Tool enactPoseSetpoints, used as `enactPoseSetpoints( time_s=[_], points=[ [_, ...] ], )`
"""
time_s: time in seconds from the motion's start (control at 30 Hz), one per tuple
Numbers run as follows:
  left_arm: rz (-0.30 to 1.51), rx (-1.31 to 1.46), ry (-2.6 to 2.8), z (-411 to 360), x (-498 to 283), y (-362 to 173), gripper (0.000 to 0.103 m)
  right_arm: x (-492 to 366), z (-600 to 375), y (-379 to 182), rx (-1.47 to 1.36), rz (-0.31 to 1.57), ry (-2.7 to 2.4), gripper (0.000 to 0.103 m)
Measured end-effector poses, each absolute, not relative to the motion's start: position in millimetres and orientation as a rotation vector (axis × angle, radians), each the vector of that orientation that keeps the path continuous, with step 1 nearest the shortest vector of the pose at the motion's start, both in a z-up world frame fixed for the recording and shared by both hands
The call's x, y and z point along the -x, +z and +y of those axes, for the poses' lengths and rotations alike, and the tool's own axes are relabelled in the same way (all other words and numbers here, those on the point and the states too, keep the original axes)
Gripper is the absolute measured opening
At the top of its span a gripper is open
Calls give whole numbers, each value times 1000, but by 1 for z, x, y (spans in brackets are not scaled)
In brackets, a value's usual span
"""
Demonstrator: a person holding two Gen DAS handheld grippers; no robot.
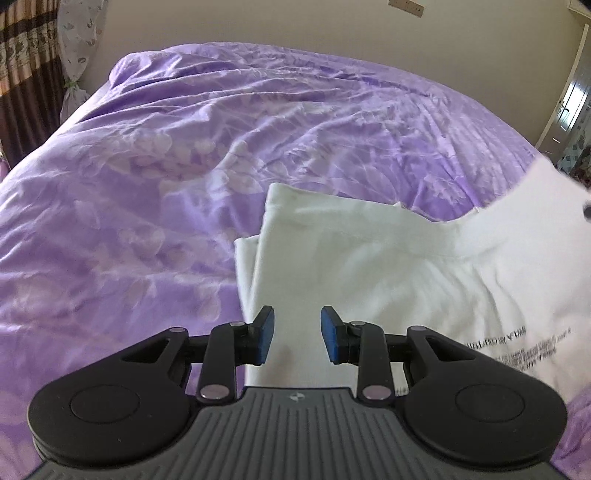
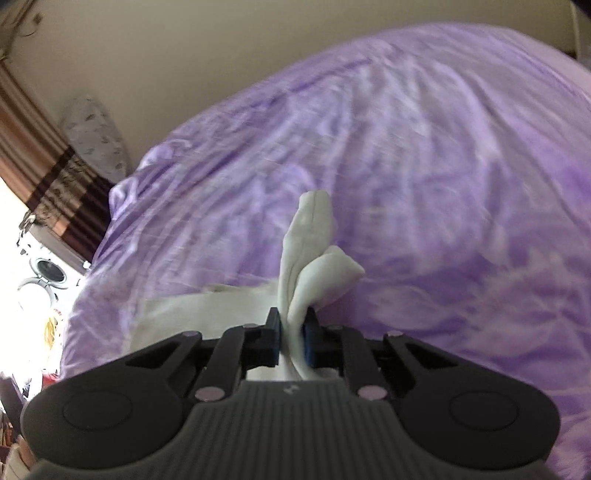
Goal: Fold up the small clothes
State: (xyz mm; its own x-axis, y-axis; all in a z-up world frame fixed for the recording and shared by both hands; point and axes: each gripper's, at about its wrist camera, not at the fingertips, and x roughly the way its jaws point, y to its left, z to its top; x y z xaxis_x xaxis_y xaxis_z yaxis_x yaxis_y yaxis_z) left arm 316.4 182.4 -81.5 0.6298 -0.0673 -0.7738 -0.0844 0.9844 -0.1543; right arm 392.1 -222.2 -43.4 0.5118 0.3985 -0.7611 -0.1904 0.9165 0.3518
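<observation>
The garment (image 1: 369, 266) lies on the bed cover (image 1: 166, 166), toward the right side in the left wrist view, and the cover reaches behind it up to the wall (image 1: 295, 22). The left gripper (image 1: 297, 334) is above the near left part of the garment, with cloth between its separated fingers. A curtain (image 1: 22, 62) hangs at the far left, beside the bed. The right gripper (image 2: 291, 341) has a bunch of the garment (image 2: 306, 266) between its fingers, sticking out in front of them, above the bed cover (image 2: 443, 184).

Black print on the white shirt (image 1: 406, 280) is too blurred to read

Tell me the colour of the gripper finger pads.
Blue pads, clearest in the left wrist view.
</observation>
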Motion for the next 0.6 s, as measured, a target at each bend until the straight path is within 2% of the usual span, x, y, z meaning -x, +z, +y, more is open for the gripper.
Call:
enactPoseSetpoints(
  time_s=[0.27,0.6],
  points=[
    [874,231,41,218,-282,-67,36,-393,-100,-30,-274,1008,381,7],
    [908,321,92,260,-269,-86,36,-407,53,-104,-274,1087,408,7]
  ],
)
